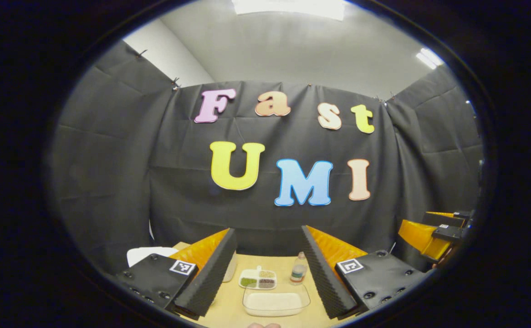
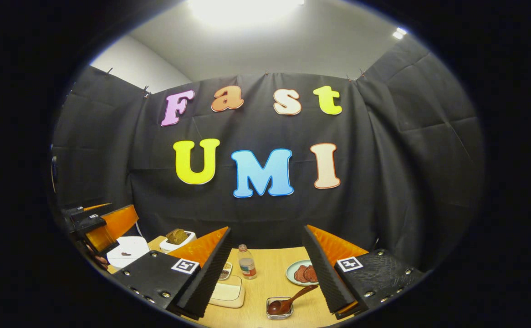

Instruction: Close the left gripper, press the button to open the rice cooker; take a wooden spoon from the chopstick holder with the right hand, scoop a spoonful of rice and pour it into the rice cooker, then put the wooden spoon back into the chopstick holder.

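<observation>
Jaws of left gripper point(image 1: 265, 278) and right gripper point(image 2: 268, 278) stand wide, empty. White rice cooker point(image 2: 126, 251) sits left of clear rice tray point(image 1: 276, 301). Risk: unclosed jaws straddling the button, leaving the lid shut.

White rice cooker point(image 2: 128, 251), lid down, at the counter's far left | clear tray of white rice point(image 1: 275, 301) flat near the front edge | dark wooden spoon point(image 2: 290, 299) lying tilted, bowl in a small clear holder point(image 2: 279, 307), handle angled up to the right
</observation>
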A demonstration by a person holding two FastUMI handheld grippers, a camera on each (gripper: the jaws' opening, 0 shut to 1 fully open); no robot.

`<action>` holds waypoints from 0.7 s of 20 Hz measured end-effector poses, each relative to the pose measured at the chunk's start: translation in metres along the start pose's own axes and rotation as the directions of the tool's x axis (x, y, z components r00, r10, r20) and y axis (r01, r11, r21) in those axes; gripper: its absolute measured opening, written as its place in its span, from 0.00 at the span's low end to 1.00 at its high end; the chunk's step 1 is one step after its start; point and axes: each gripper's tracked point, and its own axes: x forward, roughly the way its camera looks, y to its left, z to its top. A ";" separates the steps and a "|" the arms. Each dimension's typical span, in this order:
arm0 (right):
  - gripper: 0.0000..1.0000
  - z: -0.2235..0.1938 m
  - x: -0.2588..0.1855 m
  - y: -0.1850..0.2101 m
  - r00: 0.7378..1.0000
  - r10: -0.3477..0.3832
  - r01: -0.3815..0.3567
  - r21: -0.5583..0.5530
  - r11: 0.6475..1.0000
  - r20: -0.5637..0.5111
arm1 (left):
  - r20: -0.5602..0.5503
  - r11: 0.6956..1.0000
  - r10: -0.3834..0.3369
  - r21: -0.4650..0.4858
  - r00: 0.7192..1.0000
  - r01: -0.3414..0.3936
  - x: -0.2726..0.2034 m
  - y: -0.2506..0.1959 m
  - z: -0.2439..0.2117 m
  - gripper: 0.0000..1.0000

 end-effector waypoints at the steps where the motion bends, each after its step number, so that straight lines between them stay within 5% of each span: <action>1: 0.94 0.001 -0.003 0.001 1.000 -0.001 0.001 -0.003 1.000 0.000 | 0.004 1.000 0.000 0.019 1.000 0.000 -0.001 0.002 -0.001 0.97; 11: 0.94 -0.002 -0.012 0.016 1.000 0.000 0.000 -0.003 1.000 -0.002 | -0.025 0.998 -0.008 0.054 1.000 0.010 -0.004 0.030 -0.019 0.98; 13: 0.94 -0.003 -0.013 0.018 1.000 -0.005 0.005 -0.003 1.000 0.003 | -0.067 0.999 -0.001 0.054 0.998 0.005 -0.002 0.042 -0.037 0.83; 14: 0.94 -0.003 -0.013 0.018 1.000 -0.007 0.007 -0.003 1.000 0.008 | -0.095 0.999 0.011 0.047 0.995 -0.007 -0.001 0.051 -0.046 0.64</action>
